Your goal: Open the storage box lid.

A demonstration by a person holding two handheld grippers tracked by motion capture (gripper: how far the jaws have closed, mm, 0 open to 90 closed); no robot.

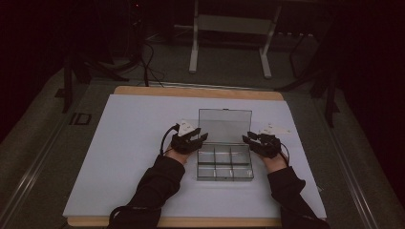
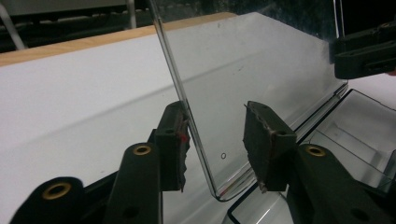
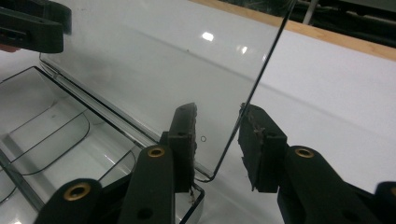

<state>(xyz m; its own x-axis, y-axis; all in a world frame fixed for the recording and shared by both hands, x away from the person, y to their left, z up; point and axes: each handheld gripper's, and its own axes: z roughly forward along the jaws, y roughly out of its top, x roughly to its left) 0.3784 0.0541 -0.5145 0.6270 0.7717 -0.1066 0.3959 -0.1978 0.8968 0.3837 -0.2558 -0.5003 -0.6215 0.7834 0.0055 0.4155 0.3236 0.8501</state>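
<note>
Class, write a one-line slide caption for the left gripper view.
Open left tongs straddle the raised clear lid's side edge above the compartment box.

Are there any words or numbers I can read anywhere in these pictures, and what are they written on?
"ID": dark marks on the grey floor strip left of the table; it seems to read so, but it is faint.
The clear box, its lid and both grippers carry no readable text.

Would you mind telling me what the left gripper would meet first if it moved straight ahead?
Probably the upright clear lid: its edge already stands between the left gripper's open jaws.
</note>
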